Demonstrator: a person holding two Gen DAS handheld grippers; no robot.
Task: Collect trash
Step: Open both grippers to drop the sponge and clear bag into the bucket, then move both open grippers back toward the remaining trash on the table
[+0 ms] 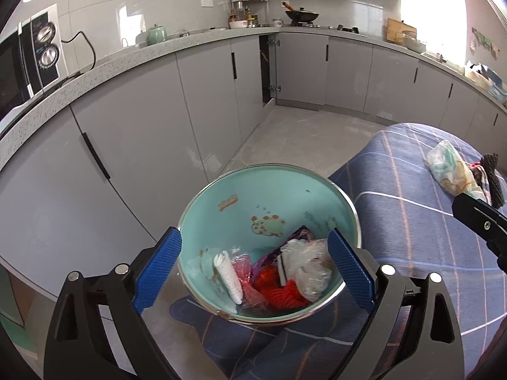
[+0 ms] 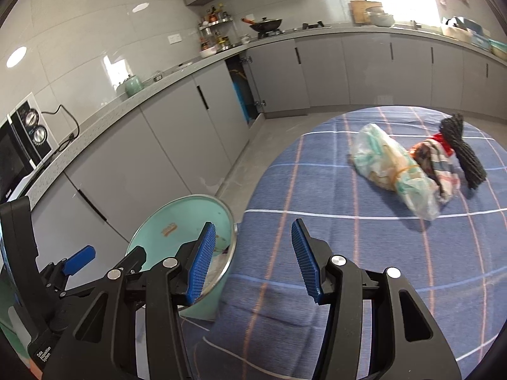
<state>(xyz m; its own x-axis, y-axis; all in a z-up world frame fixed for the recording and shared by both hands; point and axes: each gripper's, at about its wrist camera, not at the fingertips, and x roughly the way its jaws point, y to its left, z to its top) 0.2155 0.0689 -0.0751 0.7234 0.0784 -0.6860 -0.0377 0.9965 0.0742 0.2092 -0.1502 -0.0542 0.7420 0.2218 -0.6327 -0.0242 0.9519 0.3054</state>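
In a grey-cabinet kitchen, the left gripper [image 1: 253, 272], spread wide, is framing a bowl [image 1: 253, 190] of scraps at the edge of the checked tablecloth [image 2: 348, 253]. The right gripper [image 2: 253, 259], also spread and empty, is facing a plastic bag [image 2: 393, 171] lying well ahead on the cloth, its long axis running from far-left to near-right. Likely next: reaching forward and pinching it across its width.
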